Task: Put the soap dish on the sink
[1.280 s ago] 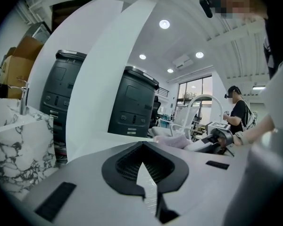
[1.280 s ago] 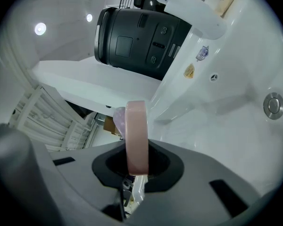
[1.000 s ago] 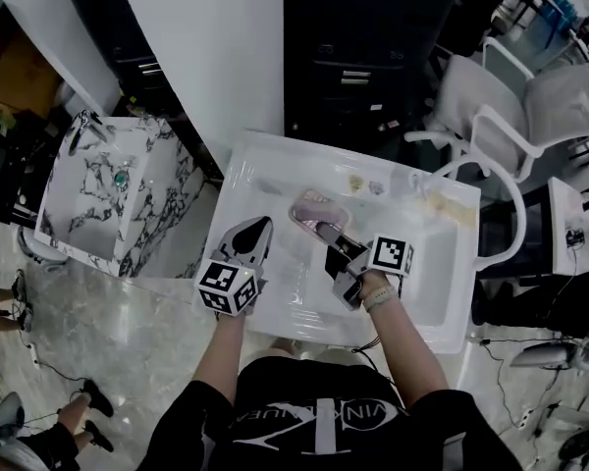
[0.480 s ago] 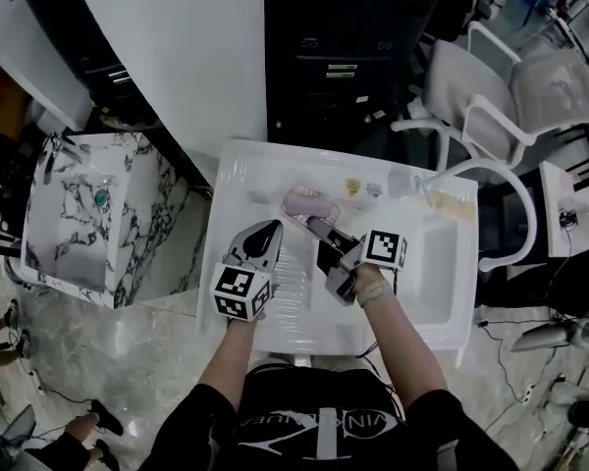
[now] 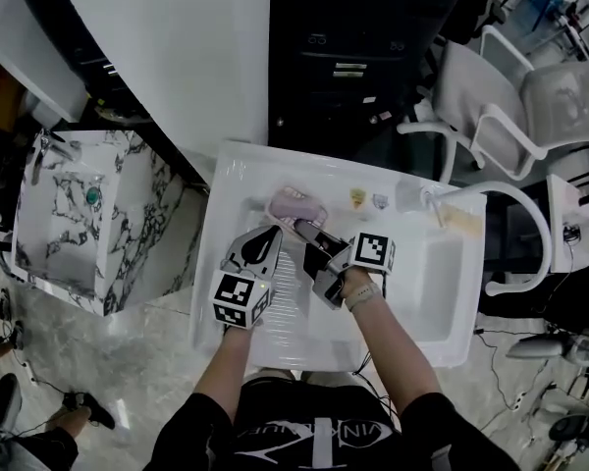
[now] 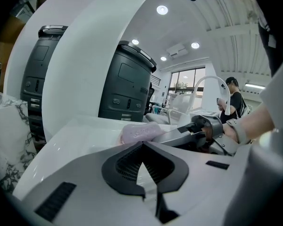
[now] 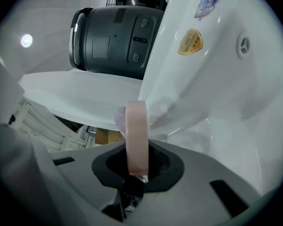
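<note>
**Soap dish pinched by the right tool over the back of the sink**

Soap dish (image 5: 278, 211), pink and shallow, sits in the upper middle of the head view, over the flat back part of the white sink (image 5: 226, 180) and a little left of the yellow sticker (image 5: 357, 197). From where I stand I cannot tell whether its underside already touches the sink or hangs just above it.

The right tool (image 5: 302, 226) has it. In the right gripper view the jaws are nearly together, clamped on the thin pink rim (image 7: 135, 126), which stands up edge-on between them. The left tool (image 5: 268, 234) has its jaws closed with nothing between them. Its tip lies just beside the dish's lower left edge. In its own view a pale pink soap bar (image 6: 139, 133) shows straight ahead of the tip.

The dish lies ahead of the right tool, toward the upper left of the frame. Its long axis runs roughly across the picture, dipping slightly to the right, and the grip is on the rim at the end nearer the person. So the right hand carries it, and the far end is unsupported.

My guess is the placing is close to finished. What remains is lowering the dish flat and letting go without tipping the soap out.
</note>
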Motion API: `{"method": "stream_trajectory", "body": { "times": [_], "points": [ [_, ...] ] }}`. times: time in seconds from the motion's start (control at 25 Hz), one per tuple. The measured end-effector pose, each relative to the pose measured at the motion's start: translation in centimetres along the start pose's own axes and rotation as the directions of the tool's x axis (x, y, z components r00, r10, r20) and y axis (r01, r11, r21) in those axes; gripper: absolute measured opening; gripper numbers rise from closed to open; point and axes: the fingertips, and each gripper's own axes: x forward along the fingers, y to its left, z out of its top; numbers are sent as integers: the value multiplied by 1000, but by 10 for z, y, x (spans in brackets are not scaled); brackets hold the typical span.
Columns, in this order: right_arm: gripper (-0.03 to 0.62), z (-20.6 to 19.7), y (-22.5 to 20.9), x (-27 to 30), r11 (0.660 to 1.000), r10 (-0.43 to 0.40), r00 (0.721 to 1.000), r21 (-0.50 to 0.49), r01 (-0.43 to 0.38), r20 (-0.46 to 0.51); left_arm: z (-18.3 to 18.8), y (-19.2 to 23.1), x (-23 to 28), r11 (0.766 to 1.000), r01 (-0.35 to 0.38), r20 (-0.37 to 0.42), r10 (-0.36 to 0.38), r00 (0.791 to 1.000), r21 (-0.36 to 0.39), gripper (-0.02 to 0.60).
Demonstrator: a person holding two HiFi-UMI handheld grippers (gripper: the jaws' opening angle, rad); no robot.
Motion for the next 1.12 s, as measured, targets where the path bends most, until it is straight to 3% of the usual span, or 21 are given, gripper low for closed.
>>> {"method": "stream_trajectory", "body": {
  "times": [0.2, 0.36, 0.44, 0.52, 0.76, 1.12],
  "points": [
    [54, 5, -10, 10, 1000, 4, 1000, 26, -3, -13, -10, 4, 9, 1000, -7, -42, 8, 999, 17, 14],
    [54, 9, -18, 15, 998, -38, 999, 55, 39, -25, -18, 6, 16, 997, -6, -94, 14, 995, 75, 15],
    [54, 13, -16, 20, 998, -21, 999, 58, 22, -27, -20, 6, 21, 995, -5, -117, 17, 993, 99, 15],
    [54, 16, -14, 25, 998, -6, 999, 57, 8, -35, -21, 6, 26, 996, -6, -133, 18, 991, 89, 15],
    [54, 16, -13, 30, 993, -64, 994, 95, 72, -86, -29, 8, 34, 998, -4, -189, 17, 982, 68, 15],
    [54, 22, -17, 42, 992, -29, 991, 120, 45, -132, -29, 9, 43, 1000, 13, -201, -11, 980, 12, 15]
  ]
}}
